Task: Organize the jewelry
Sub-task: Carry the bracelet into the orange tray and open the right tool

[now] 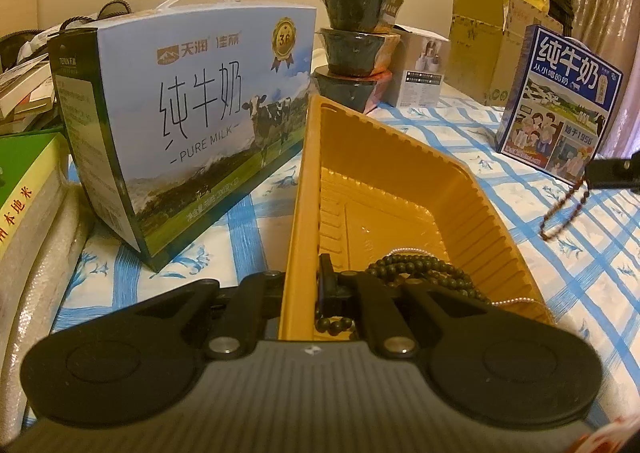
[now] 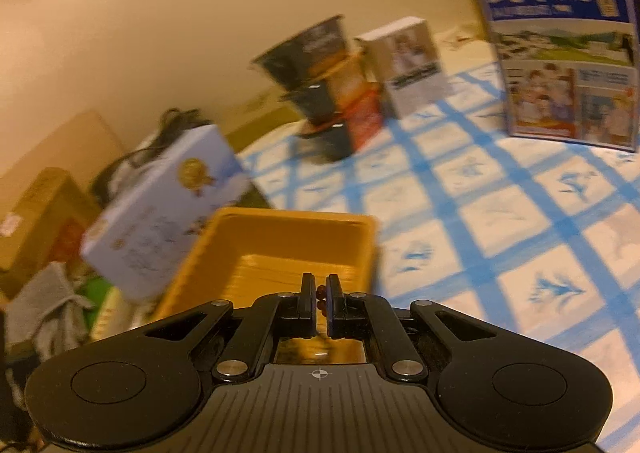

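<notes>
A yellow plastic tray [image 1: 400, 173] sits on the blue-checked cloth. My left gripper [image 1: 308, 285] is shut on the tray's near left wall. Inside the tray lie a dark green bead string [image 1: 424, 273] and a thin silver chain [image 1: 516, 299]. My right gripper [image 2: 319, 305] is shut on a reddish-brown bead bracelet [image 2: 321, 295] and holds it over the near part of the tray [image 2: 280, 225]. In the left wrist view the right gripper [image 1: 608, 173] enters at the right edge with the bracelet [image 1: 564, 209] hanging from it above the cloth.
A light blue milk carton [image 1: 188, 117] stands left of the tray. Stacked dark bowls [image 1: 352, 49] and a small white box [image 1: 420, 69] stand behind it. A dark blue milk carton [image 1: 556, 101] stands at the right. Books [image 1: 24, 181] lie at the left.
</notes>
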`<state>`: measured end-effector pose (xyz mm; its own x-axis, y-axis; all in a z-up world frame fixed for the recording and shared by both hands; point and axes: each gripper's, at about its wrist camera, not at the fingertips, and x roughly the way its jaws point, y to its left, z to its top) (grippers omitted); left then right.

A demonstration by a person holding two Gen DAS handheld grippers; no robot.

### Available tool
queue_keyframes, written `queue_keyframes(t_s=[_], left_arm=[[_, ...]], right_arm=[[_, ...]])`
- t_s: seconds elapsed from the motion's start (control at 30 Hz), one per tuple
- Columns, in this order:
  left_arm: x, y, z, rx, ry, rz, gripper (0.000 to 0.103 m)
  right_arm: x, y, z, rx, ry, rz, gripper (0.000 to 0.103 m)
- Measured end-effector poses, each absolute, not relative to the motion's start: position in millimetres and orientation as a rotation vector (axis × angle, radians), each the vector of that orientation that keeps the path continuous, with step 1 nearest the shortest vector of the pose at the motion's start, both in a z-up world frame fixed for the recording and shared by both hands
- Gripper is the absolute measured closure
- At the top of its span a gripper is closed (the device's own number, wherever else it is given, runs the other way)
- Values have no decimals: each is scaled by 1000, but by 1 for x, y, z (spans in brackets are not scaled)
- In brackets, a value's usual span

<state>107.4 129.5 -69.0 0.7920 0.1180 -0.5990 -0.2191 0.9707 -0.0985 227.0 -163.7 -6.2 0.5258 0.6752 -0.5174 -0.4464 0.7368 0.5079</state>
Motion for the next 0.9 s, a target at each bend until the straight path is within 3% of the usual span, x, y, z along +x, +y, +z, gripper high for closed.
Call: queue_keyframes(t_s=[0.4,0.9], left_arm=[[106,128,-67,-174,616,179,97],[106,130,-68,-179,619,182,97]], right_arm=[[221,-104,-24,243,847,723,98],[226,-118,-23,234,863,649,97]])
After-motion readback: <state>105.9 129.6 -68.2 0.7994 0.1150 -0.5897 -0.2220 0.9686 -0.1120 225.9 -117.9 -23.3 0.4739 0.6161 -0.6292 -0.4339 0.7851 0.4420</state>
